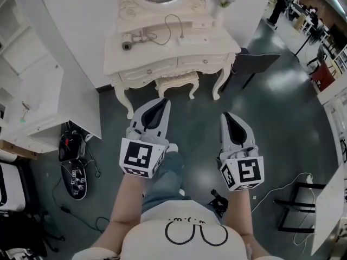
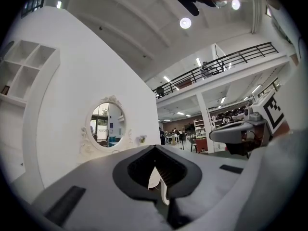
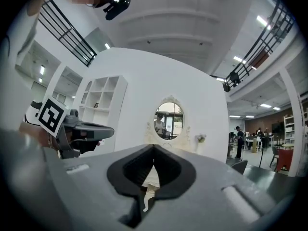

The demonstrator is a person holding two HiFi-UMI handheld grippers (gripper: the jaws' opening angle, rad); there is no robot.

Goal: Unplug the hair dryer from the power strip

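Left gripper [image 1: 163,102] and right gripper [image 1: 227,115] are shut, empty. Vanity [image 1: 162,59] at 12 o'clock to be approached first. Power strip [image 1: 193,39] pinned, hair dryer [image 1: 129,44] unplugged by straight pull.

The desk [image 1: 157,63] is cream; the floor [image 1: 271,107] is dark grey. The left tongs [image 1: 161,104] and right tongs [image 1: 228,116] are pale grey with black-and-white square markers.

Left tongs [image 1: 162,103] and right tongs [image 1: 227,116] level, side by side above floor, jaws together, nothing gripped. Both well short of white counter [image 1: 162,61] at far wall. On counter: hair dryer [image 1: 128,44] left, power strip [image 1: 193,39] right, cord [image 1: 174,21] looping between. Plug connection too small to tell. Stool [image 1: 177,82] under counter. Dark chair [image 1: 254,64] just right.
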